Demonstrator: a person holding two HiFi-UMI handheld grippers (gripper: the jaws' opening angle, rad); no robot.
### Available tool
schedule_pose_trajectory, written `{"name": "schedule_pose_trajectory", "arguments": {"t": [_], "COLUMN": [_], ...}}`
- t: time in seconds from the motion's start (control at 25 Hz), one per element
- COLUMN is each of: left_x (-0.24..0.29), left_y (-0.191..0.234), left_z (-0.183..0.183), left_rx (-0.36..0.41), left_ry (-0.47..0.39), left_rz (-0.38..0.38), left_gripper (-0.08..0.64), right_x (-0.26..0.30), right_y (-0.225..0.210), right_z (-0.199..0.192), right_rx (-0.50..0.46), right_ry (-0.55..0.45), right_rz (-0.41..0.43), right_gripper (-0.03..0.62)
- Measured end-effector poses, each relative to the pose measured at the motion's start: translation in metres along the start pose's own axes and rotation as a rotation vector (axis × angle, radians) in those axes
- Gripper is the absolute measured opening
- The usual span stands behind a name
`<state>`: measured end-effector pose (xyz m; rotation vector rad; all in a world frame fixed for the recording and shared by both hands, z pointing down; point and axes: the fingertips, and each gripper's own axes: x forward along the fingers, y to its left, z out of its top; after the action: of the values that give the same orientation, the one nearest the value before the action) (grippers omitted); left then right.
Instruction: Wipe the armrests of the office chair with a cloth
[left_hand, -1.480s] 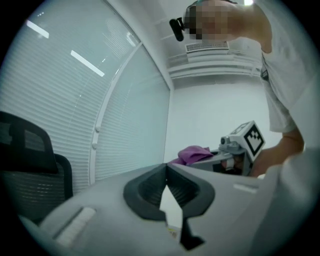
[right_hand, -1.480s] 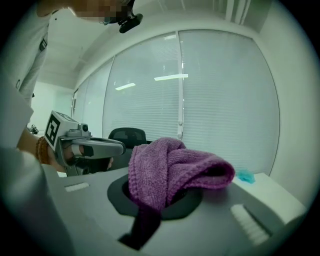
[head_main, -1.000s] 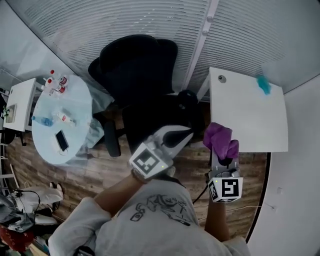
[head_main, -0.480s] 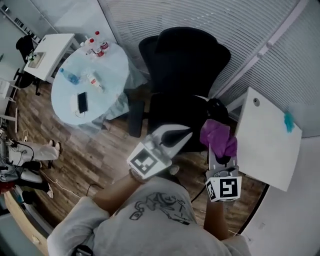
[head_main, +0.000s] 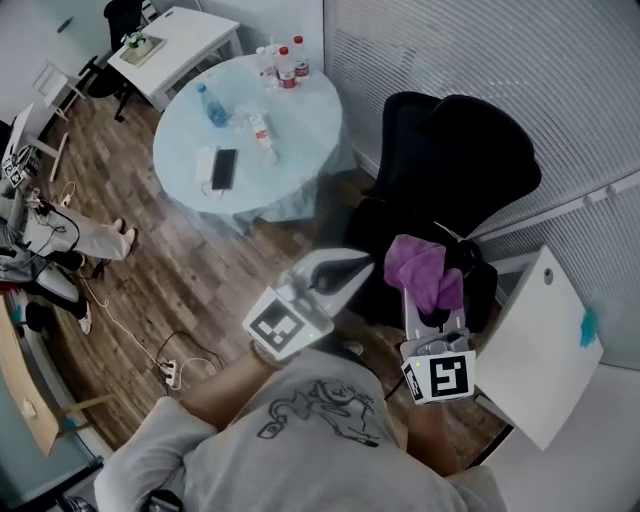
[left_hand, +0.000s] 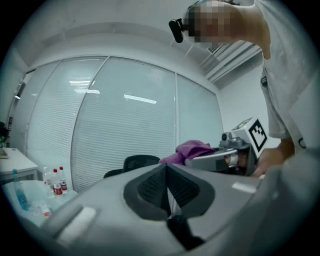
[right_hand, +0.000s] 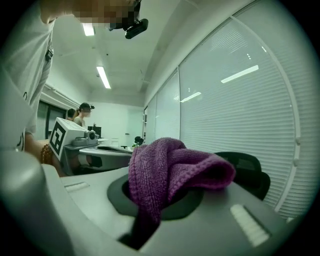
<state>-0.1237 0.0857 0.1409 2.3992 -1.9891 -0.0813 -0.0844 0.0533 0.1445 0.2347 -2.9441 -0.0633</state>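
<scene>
Near the office chair (head_main: 470, 150), the right gripper (head_main: 432, 300) clamps the bunched purple cloth (head_main: 422, 272), ready for wiping, while the left gripper (head_main: 362, 264) beside it is closed on nothing.

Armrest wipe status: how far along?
Done: the purple cloth is picked up, with the right gripper shut on it. In hand: it is held in the air near the office chair, touching nothing. The left gripper is shut and empty. Left: both armrests, as no wiping contact shows yet.
</scene>
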Motion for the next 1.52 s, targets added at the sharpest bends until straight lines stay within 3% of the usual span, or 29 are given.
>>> {"name": "schedule_pose_trajectory", "arguments": {"t": [0.28, 0.56, 1.2, 1.36, 1.52], "left_x": [-0.047, -0.078, -0.076, -0.076, -0.072], "left_y": [0.076, 0.120, 0.125, 0.122, 0.133], "left_z": [-0.001, -0.002, -0.011, -0.030, -0.072], "left_rx": [0.007, -0.018, -0.047, -0.094, -0.127], "left_ry": [0.003, -0.001, 0.004, 0.028, 0.034], "left_rz": [0.095, 0.146, 0.221, 0.251, 0.277], "left_gripper": [0.002, 0.002, 0.002, 0.002, 0.002], "right_x": [0.076, 0.124, 0.135, 0.134, 0.148], "right_y": [0.043, 0.068, 0.068, 0.068, 0.065], "right_z": [0.017, 0.022, 0.019, -0.001, -0.045], "right_rx": [-0.034, -0.059, -0.081, -0.070, -0.059], "right_ry": [-0.011, -0.008, 0.026, 0.073, 0.117], "right_rz": [0.099, 0.141, 0.233, 0.263, 0.298], "right_gripper": [0.031, 0.031, 0.031, 0.031, 0.031]}}
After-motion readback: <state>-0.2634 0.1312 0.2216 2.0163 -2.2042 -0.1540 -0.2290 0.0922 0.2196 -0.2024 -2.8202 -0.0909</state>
